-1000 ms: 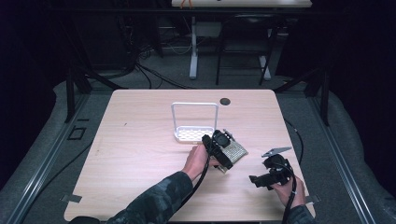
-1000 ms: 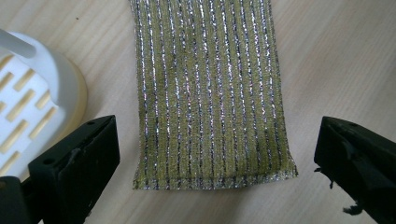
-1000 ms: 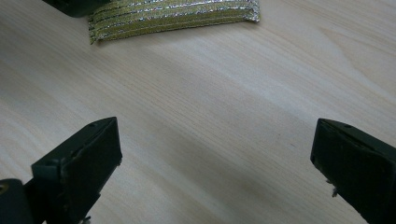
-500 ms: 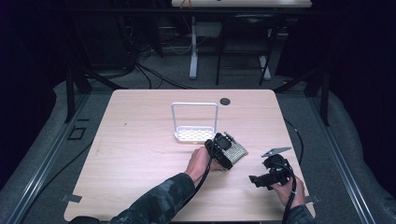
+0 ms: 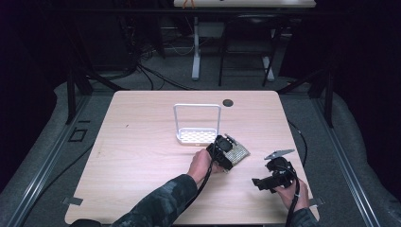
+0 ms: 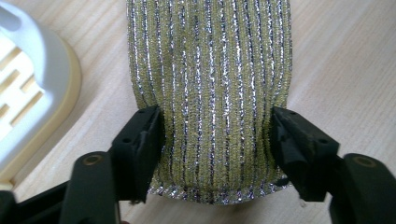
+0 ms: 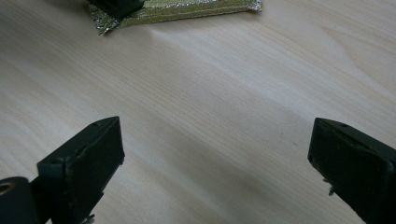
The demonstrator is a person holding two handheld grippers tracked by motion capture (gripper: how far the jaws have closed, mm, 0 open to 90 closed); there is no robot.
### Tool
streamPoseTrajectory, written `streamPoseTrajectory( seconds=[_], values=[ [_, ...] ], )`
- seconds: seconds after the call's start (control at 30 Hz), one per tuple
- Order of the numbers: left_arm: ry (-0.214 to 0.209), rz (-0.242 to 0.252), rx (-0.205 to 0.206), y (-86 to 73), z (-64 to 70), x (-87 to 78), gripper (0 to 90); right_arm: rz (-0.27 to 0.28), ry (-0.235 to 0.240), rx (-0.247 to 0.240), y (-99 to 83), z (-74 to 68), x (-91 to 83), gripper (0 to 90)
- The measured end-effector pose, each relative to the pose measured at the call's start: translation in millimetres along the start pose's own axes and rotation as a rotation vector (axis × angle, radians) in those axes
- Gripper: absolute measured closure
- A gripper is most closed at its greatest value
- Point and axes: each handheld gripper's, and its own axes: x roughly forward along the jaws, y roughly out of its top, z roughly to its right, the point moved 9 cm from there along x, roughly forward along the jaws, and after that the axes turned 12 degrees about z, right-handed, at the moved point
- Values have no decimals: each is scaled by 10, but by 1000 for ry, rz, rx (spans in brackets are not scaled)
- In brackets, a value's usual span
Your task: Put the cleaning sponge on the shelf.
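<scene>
I have the left tool (image 6: pixel 215 135) straddling the near end of the glittery gold-and-silver scouring pad (image 6: pixel 210 84), one jaw pressed against each long edge, so I read it as clamped across the pad's width, though the grip looks light and the pad is not visibly squashed. The pad lies flat on the tabletop (image 5: pixel 142 156), just beside the white soap rack (image 5: pixel 197 136) with its tall wire handle; in the left gripper view the rack's slotted tray (image 6: pixel 28 93) sits close on the left, apart from the pad. I judge the step in hand to be the pick-up of the pad, with the lift not yet begun. The next move, as I see it, calls for a firm squeeze and a straight rise, then a short carry toward the rack, keeping clear of its handle. My left hand (image 5: pixel 201 164) reaches forward with the forearm angled in from below. The right tool (image 5: pixel 274 176) has its jaws spread wide over bare wood, held low near the tabletop's right edge, idle.
</scene>
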Motion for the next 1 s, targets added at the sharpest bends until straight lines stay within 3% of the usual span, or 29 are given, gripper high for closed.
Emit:
streamPoseTrajectory(
  seconds=[0.23,0.33,0.7,1.0],
  values=[
    [17,41,-4,-17,-42,-28,504,4,1,4,1,-7,6,33],
    [24,54,12,-25,-58,-43,537,-3,-5,-2,1,0,-5,34],
    [31,96,47,-7,-71,-89,586,7,-1,-2,6,13,-8,40],
    [22,112,69,-4,-58,-242,585,5,-3,-3,6,10,-9,42]
  ],
)
